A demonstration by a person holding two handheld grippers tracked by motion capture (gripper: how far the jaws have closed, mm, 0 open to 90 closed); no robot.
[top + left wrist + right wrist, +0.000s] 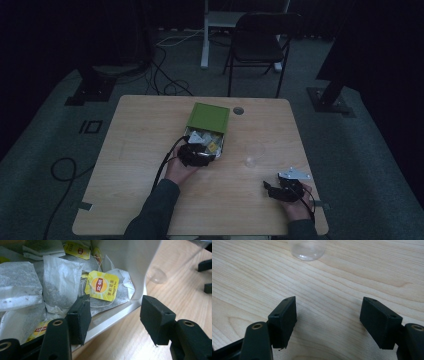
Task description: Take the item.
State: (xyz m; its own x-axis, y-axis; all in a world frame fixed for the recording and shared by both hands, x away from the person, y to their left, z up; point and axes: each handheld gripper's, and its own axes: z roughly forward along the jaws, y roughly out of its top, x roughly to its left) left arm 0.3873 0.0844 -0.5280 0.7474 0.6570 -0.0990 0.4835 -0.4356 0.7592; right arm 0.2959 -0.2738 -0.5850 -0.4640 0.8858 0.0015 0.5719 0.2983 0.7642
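Your left claw (pixel 113 315) straddles the tin's rim (pixel 112 317), half open and holding nothing; closing now pinches metal, not the tea bag (pixel 105 287). Your right claw (pixel 328 320) waits wide.

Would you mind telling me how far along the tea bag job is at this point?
Done: the green lid is up and the box stands open. In hand: the left gripper, jaws apart, straddles the box's rim near a yellow-tagged tea bag, gripping nothing. Left: taking a bag; the clear cup looks empty, and the right gripper waits open.
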